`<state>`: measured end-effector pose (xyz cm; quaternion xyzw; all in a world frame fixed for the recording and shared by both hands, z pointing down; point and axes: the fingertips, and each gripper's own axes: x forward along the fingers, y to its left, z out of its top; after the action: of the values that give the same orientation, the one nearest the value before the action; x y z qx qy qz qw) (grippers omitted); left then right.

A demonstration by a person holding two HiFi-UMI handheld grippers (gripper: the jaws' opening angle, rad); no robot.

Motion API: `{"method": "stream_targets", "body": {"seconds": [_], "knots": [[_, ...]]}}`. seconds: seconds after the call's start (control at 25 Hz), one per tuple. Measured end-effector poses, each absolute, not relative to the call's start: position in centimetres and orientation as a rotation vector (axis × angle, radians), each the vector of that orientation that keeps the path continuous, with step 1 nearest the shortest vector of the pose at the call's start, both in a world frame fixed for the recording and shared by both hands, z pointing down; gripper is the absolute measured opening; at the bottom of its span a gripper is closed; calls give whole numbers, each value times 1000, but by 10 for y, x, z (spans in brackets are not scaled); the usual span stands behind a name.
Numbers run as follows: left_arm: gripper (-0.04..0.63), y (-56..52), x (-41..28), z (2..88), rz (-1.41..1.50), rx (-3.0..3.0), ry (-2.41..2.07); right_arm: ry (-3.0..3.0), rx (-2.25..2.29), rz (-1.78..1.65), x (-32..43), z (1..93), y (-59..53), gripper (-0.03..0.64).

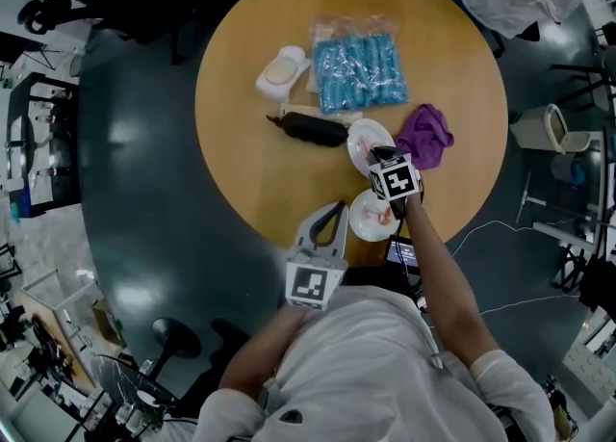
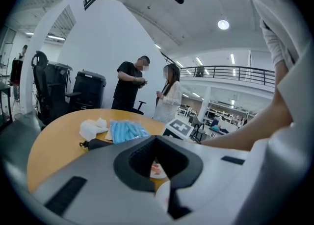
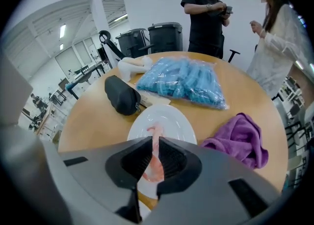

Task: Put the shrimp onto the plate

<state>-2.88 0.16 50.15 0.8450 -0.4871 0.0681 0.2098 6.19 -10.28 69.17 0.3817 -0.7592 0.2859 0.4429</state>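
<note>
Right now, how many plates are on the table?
2. The far plate sits beside the purple cloth. The near plate lies at the edge of the table closest to the person. No others seem hidden.

I can read no word, number or brand name anywhere. The marker cube (image 1: 395,177) on my right gripper (image 3: 153,141) and the marker cube (image 1: 315,284) on my left gripper (image 2: 157,137) carry only black-and-white square patterns, with no letters or digits. The blue packet (image 1: 358,72) near the far edge of the table (image 1: 241,142) shows no print that I can make out.
</note>
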Motion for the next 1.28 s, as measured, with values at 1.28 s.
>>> {"method": "stream_targets", "body": {"seconds": [1.28], "knots": [[8,23,-26,491,190,2364,-1401,-1968,658,582,100,673,12,51]]}}
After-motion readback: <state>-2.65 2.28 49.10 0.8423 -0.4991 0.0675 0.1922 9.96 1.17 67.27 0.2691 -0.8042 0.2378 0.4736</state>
